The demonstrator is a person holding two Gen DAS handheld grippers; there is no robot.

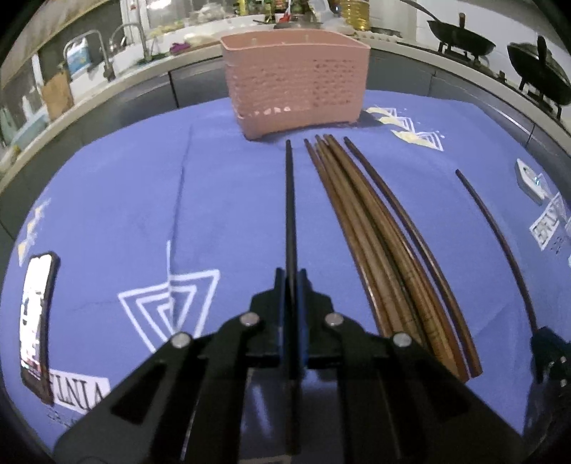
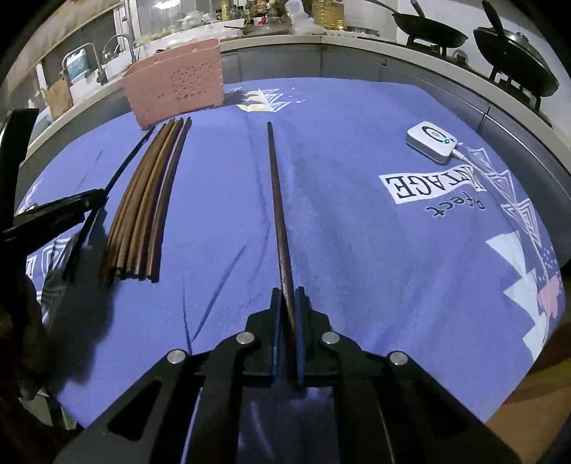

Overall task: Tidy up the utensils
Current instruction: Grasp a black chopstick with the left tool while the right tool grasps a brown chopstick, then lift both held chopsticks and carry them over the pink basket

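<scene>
**Each gripper clamped on a single chopstick**

The left gripper (image 1: 292,282) has its blue-padded fingers (image 1: 303,303) pressed together on a black chopstick (image 1: 289,200), which runs straight ahead from the jaws toward the pink basket (image 1: 296,82). The right gripper (image 2: 288,299) is likewise closed on a dark brown chopstick (image 2: 276,192), held near its thick end, its tip pointing away across the cloth.

Between the two held sticks, a bundle of brown chopsticks (image 1: 374,232) lies side by side on the blue cloth (image 1: 125,200), their narrow ends just short of the basket's foot. The basket stands upright at the far edge of the cloth; whether anything is inside cannot be told.

A phone (image 1: 35,321) with a lit screen lies on the cloth at the left gripper's left. A small white device (image 2: 431,141) with a cable rests on the cloth to the right gripper's right. Behind the table runs a kitchen counter with faucets (image 2: 121,43) and two dark woks (image 2: 431,26) on a stove.
</scene>
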